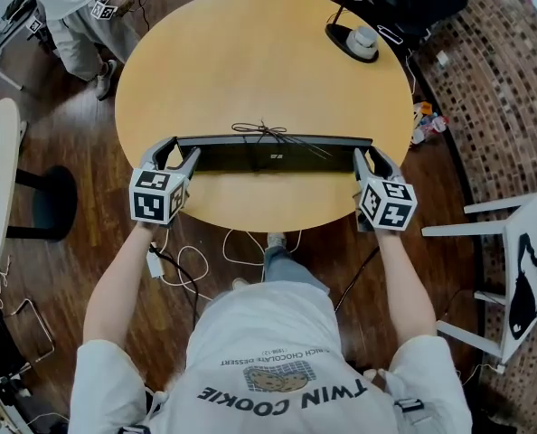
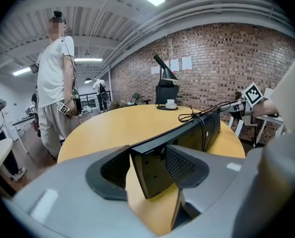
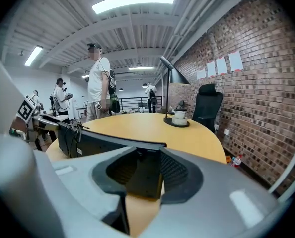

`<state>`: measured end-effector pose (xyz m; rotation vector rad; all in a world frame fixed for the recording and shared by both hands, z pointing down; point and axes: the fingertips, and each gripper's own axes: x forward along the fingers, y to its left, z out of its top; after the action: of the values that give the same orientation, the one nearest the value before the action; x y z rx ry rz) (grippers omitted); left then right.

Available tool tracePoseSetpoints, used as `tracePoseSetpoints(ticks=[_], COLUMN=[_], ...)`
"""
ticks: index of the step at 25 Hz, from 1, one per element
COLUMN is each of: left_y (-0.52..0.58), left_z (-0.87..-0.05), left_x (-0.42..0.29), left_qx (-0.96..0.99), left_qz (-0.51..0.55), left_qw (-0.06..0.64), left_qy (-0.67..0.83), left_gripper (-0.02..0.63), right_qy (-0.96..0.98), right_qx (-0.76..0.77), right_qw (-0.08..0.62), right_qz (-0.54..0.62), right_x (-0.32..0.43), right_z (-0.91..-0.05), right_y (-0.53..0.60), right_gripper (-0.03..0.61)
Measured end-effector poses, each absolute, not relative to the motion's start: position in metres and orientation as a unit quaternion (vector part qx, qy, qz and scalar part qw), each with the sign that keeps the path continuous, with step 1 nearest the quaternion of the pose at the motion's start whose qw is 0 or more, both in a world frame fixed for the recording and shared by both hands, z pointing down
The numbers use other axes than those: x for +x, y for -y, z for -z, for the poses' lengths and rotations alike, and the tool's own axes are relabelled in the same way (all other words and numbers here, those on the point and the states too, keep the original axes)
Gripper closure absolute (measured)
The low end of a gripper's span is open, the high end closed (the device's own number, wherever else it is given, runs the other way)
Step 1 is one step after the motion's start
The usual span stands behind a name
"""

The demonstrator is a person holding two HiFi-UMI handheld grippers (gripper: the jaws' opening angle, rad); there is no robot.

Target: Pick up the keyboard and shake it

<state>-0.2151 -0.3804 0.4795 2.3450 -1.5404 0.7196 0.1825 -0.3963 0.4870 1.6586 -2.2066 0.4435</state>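
I am pinching the black keyboard by its ends, left fingers and right fingers clamping it on edge over the desk's near rim. Pickup seems done; shaking remains.

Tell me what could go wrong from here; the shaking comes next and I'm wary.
1. The left tongs and right tongs pinch only the short ends of the keyboard; a hard shake may slip one end free onto the table.
2. The bundled cable on its upper edge could swing loose and snag.
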Motion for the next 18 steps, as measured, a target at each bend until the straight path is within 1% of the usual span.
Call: tracePoseSetpoints(ticks=[6,11,18], left_y=[0.355,0.339,0.324], left_z=[-0.475,-0.474,-0.476], left_x=[-0.214,-0.212,-0.209], left_qx=[0.799,0.797,0.797], left_qz=[-0.261,-0.272,-0.284], left_qw=[0.085,0.068,0.046], left_qy=[0.535,0.534,0.531], left_gripper=[0.38,0.383,0.385], right_qy=[0.776,0.772,0.768], right_qx=[0.589,0.595,0.598], right_qw=[0.172,0.172,0.193], right_qz=[-0.144,-0.139,-0.124], right_x=[0.185,0.187,0.19], right_z=[-0.485,-0.485,-0.488], right_y=[0.369,0.355,0.34], right_gripper=[0.44,0.44,0.44])
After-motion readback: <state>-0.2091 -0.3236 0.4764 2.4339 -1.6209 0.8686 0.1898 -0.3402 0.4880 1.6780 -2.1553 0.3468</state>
